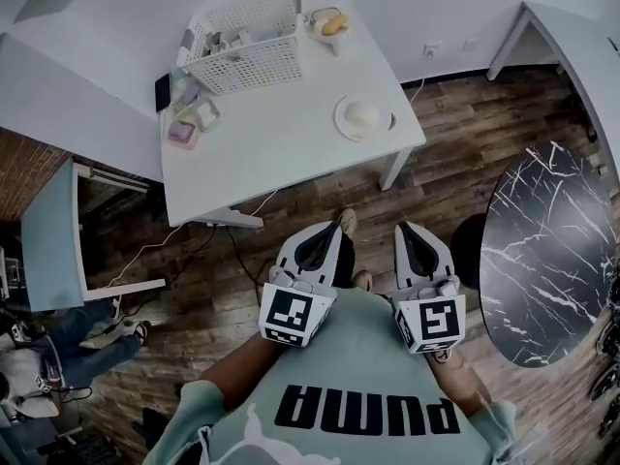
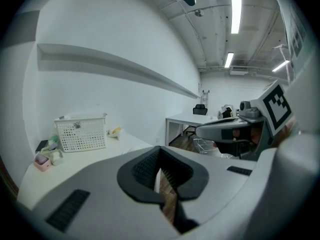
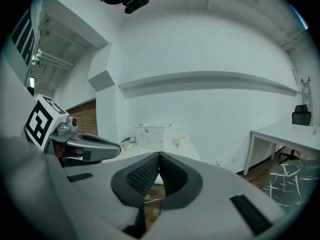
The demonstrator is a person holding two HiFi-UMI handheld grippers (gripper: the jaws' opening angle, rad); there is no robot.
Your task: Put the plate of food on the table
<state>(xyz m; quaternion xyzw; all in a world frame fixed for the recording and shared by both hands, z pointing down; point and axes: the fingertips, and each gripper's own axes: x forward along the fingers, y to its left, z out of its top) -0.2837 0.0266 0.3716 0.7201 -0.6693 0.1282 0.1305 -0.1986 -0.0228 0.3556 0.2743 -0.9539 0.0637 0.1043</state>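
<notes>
**Inspector:** Begin at the left of the white table [image 1: 281, 143]. What stands there?

**Assistant:** A dark phone [image 1: 163, 92] lies at the left edge. A pink tub [image 1: 183, 133] and a pale tub [image 1: 206, 115] sit just beside it. Behind them stands a white slatted basket [image 1: 260, 64].

**Inspector:** Further right?

**Assistant:** A small bowl [image 1: 336, 40] sits at the far edge, right of the basket, with a yellow item [image 1: 333, 24] in it. Next comes the plate [image 1: 387, 124], flat on the tabletop near the right front corner. It carries a pale rounded food [image 1: 362, 114]. The plate is well apart from both grippers.

**Inspector:** State of the grippers?

**Assistant:** The left gripper [image 1: 333, 229] is held in front of the person's chest, above the wooden floor [image 1: 465, 143], pointing toward the table. Its own view shows the ribbed pads [image 2: 145, 168] meeting at the tips, clenched on nothing. The right gripper [image 1: 404, 229] is beside it at the same level. Its pads [image 3: 142, 176] are likewise pressed together, with nothing between them.

**Inspector:** Anything right of that?

**Assistant:** A round black marble-patterned table [image 1: 552, 250] stands on the floor, right of the right gripper.
</notes>
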